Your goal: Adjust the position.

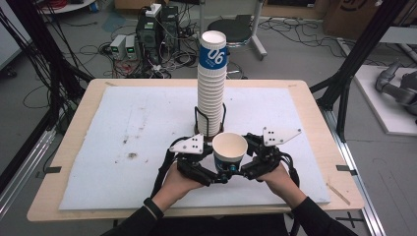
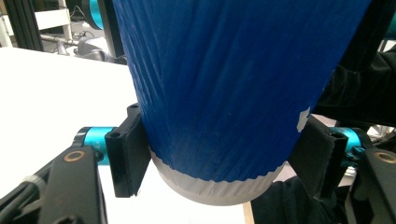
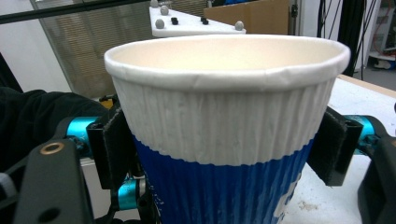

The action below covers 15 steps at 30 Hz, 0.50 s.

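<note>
Jaws of the left gripper [image 1: 220,178] pinch the cup [image 1: 229,150] low on its blue wall — right gripper [image 1: 242,172] brackets it higher, pads touching. Cup is free of the stack [image 1: 212,88], held just in front of it over the desk [image 1: 305,93]; setting it down seems left.

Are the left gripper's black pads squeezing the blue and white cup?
Touching. In the left gripper view, both pads of the left gripper press flat against the blue sides of the cup, with no gap on either side.

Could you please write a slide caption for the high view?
Both grippers, left and right, clamp one paper cup before the tall cup stack.
</note>
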Each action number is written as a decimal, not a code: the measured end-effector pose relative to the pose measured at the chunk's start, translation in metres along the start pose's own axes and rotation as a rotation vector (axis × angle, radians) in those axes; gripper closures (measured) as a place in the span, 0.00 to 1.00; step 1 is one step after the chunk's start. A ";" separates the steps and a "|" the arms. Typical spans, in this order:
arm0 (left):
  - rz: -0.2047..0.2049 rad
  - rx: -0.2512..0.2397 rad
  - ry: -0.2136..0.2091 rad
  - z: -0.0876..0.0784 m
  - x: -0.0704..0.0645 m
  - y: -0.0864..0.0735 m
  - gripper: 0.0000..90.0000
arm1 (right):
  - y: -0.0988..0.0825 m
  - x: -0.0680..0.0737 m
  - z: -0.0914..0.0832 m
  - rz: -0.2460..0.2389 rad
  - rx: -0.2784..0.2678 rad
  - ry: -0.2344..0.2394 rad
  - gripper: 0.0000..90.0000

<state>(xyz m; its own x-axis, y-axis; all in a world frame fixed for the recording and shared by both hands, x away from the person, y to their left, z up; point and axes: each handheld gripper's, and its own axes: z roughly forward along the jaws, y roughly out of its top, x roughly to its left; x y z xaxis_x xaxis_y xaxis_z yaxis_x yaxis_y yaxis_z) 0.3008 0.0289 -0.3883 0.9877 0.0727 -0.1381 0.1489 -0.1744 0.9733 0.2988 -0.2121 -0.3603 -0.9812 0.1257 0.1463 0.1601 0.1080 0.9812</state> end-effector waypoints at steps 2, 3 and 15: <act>-0.017 -0.019 -0.002 0.000 0.000 0.001 0.23 | 0.000 0.000 0.000 0.001 -0.006 0.001 0.25; -0.021 -0.028 0.000 0.000 0.000 0.002 0.21 | 0.000 0.000 0.000 -0.004 -0.008 0.000 0.25; -0.033 -0.069 -0.006 -0.002 -0.002 0.005 0.20 | -0.004 0.001 0.004 0.003 -0.003 0.003 0.25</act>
<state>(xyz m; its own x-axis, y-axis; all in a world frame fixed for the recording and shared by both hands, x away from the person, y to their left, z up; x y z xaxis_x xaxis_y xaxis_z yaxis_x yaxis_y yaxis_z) 0.2996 0.0296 -0.3828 0.9827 0.0712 -0.1710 0.1778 -0.1044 0.9785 0.2974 -0.2085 -0.3645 -0.9811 0.1228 0.1493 0.1624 0.1043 0.9812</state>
